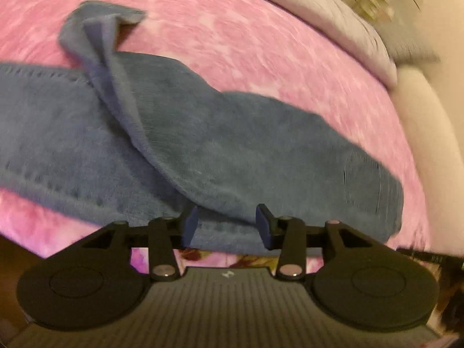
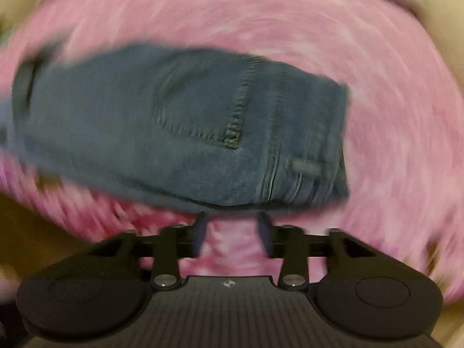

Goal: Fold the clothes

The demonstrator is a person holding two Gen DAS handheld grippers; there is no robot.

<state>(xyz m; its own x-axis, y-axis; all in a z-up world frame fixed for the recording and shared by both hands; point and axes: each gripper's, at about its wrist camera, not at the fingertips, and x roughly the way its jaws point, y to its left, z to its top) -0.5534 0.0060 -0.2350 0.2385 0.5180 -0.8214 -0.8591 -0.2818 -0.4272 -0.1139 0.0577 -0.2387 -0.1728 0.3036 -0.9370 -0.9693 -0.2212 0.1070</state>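
Right wrist: jeans (image 2: pixel 179 121) lie just beyond the gripper (image 2: pixel 232 232).

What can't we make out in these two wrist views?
- Left wrist view: the jeans run off the left edge, so their full length is hidden.
- Right wrist view: motion blur smears the jeans and pink blanket; the fold state is unclear.
- The jeans' near edge is behind the left hand-held gripper.

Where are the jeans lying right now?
The jeans lie across the pink blanket, just beyond both open tools; in the right wrist view their pocket end sits dead ahead.
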